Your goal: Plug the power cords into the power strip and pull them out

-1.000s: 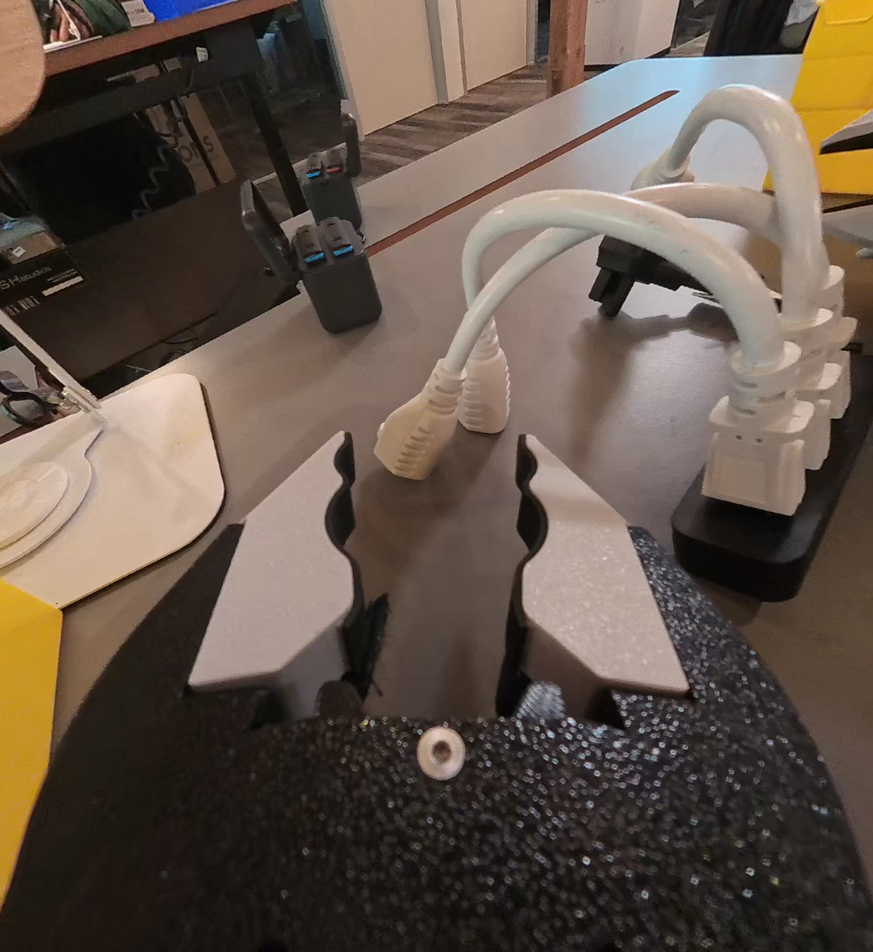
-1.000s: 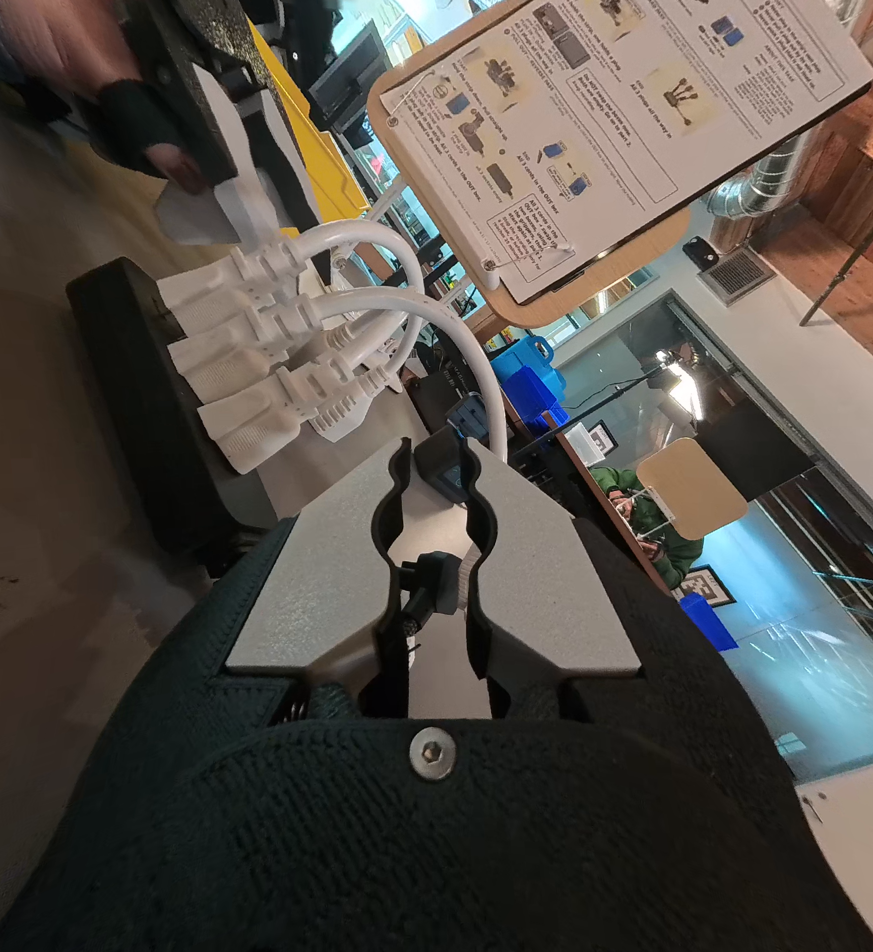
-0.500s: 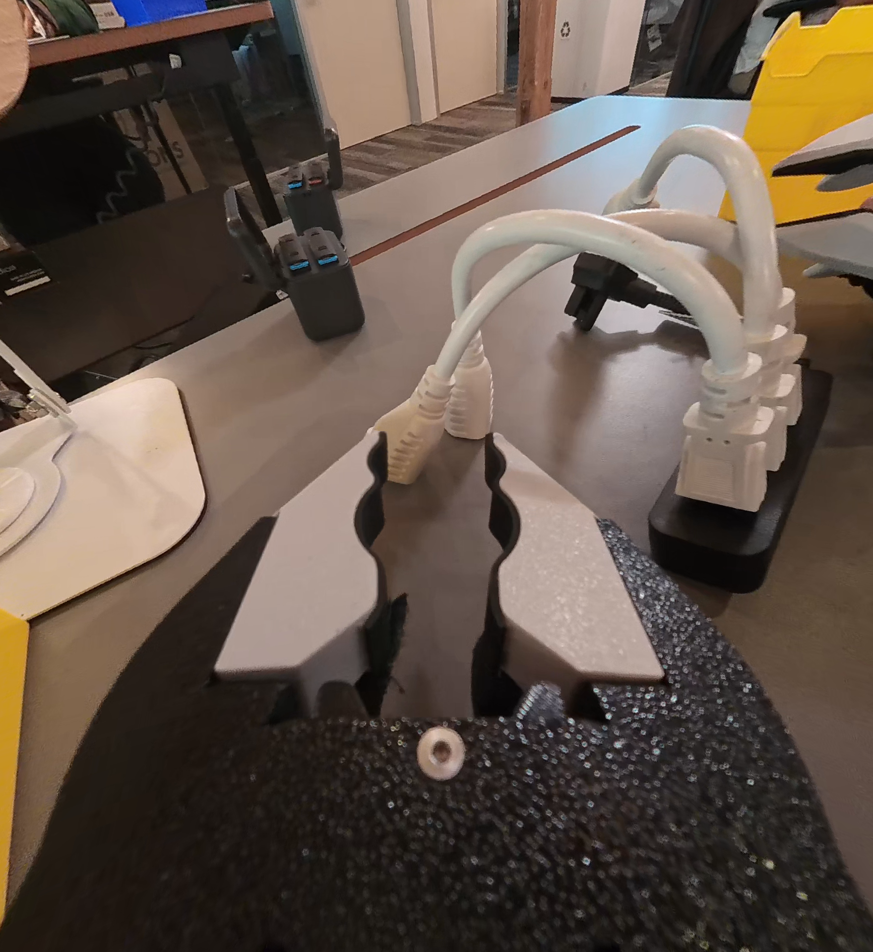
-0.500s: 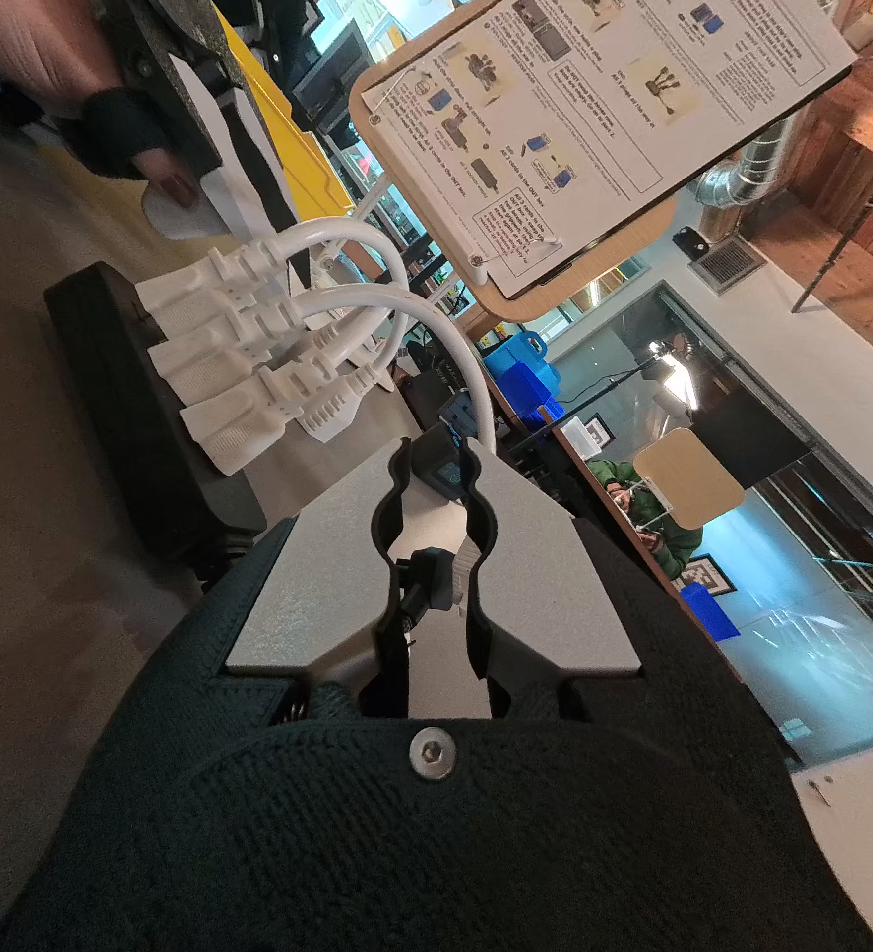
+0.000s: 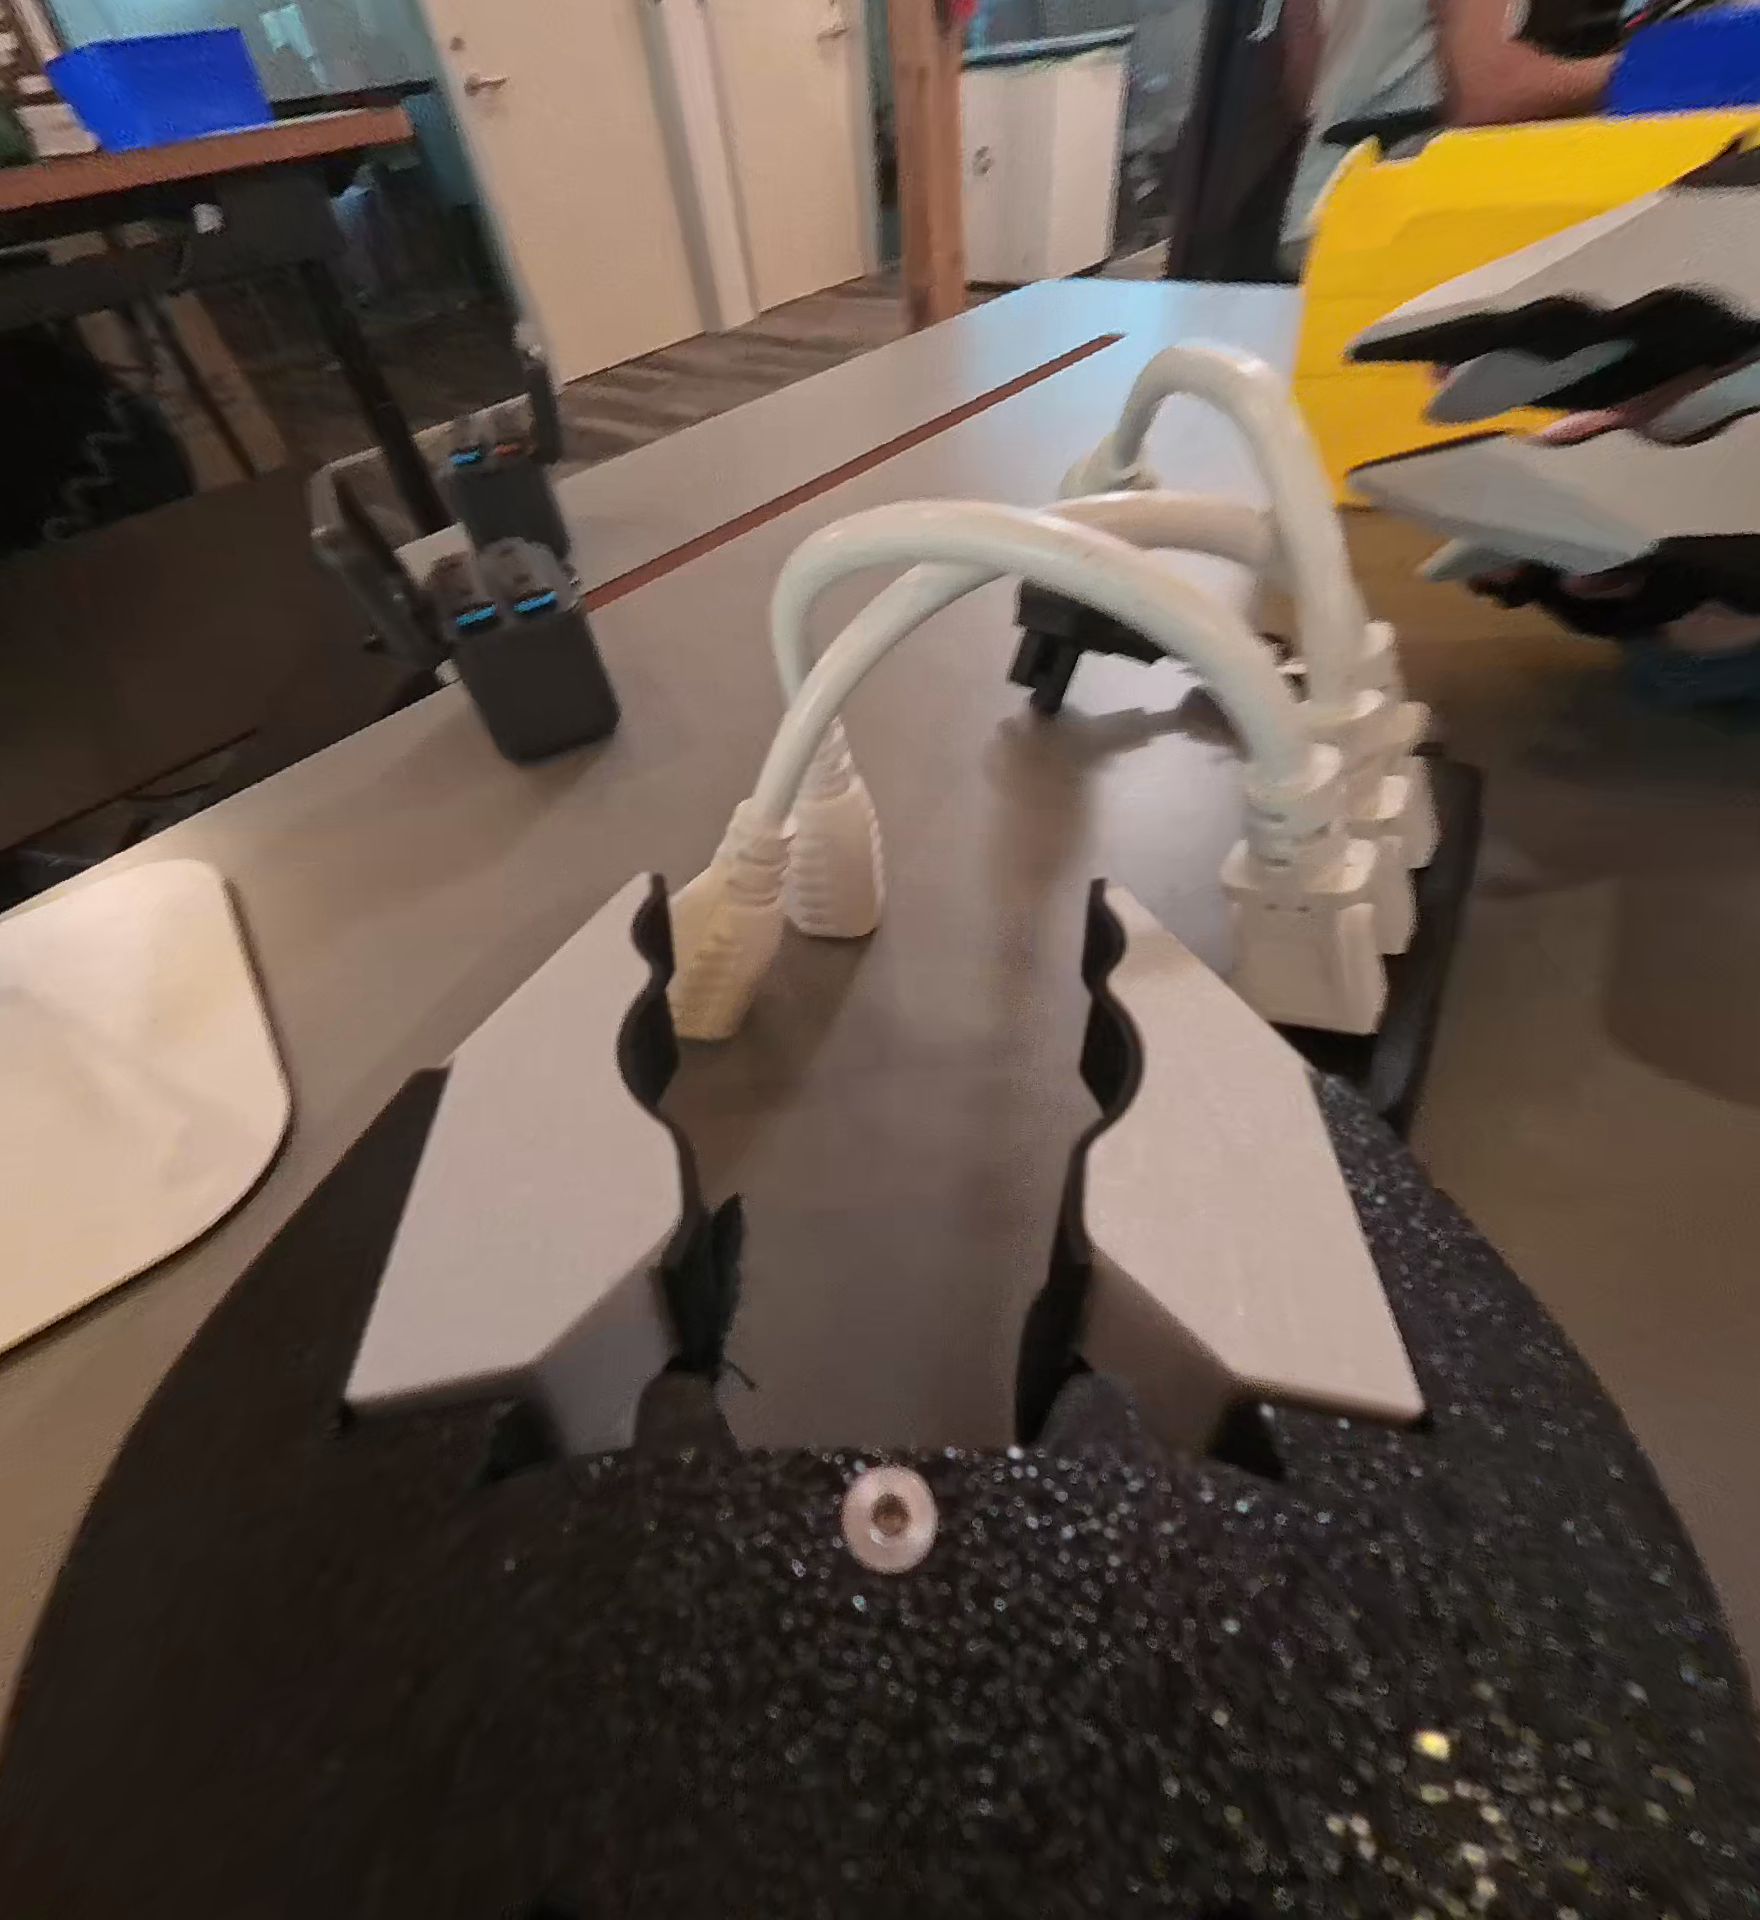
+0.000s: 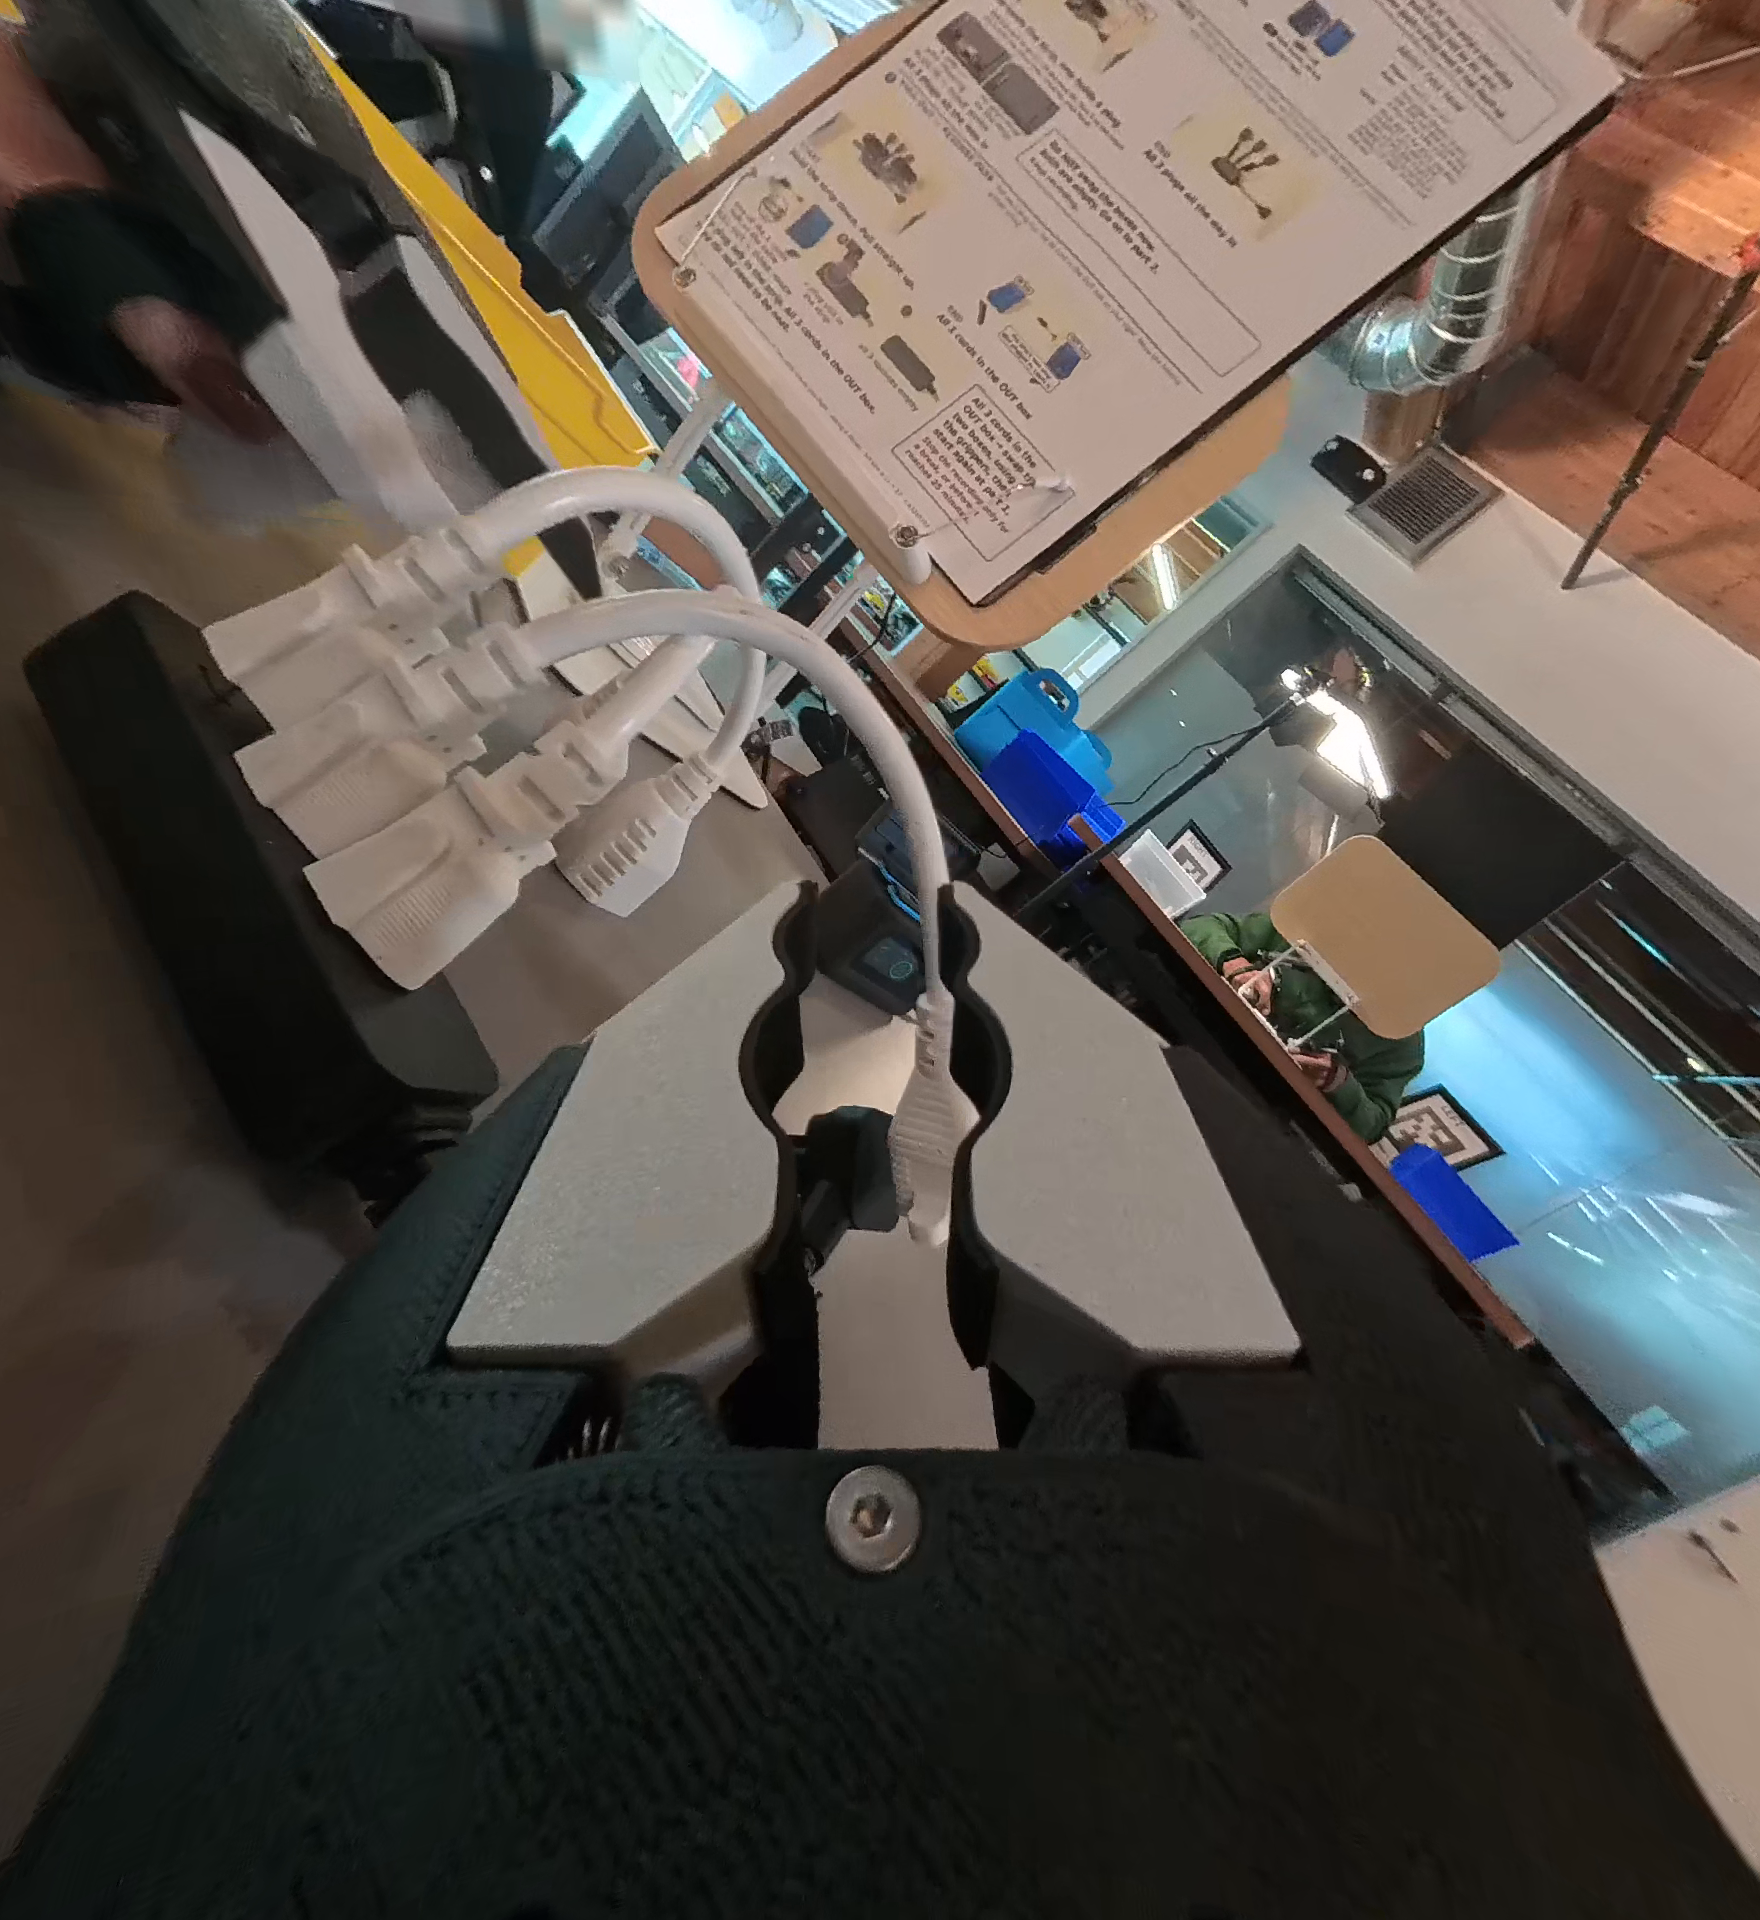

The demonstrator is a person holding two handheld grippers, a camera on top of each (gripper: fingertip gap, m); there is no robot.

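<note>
Power strip (image 5: 1432,935): black, right of centre, three white plugs (image 5: 1312,935) seated.
Left gripper (image 5: 876,997): my jaws wide, empty.
Right gripper (image 6: 876,997): my jaws narrow, probably empty.
Handling: stiff moulded plug bodies; grip there, not the springy cords (image 5: 1011,540).

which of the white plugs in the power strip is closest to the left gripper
The front plug, at the near end of the black power strip. The other two stand behind it, farther from the left gripper.
</note>
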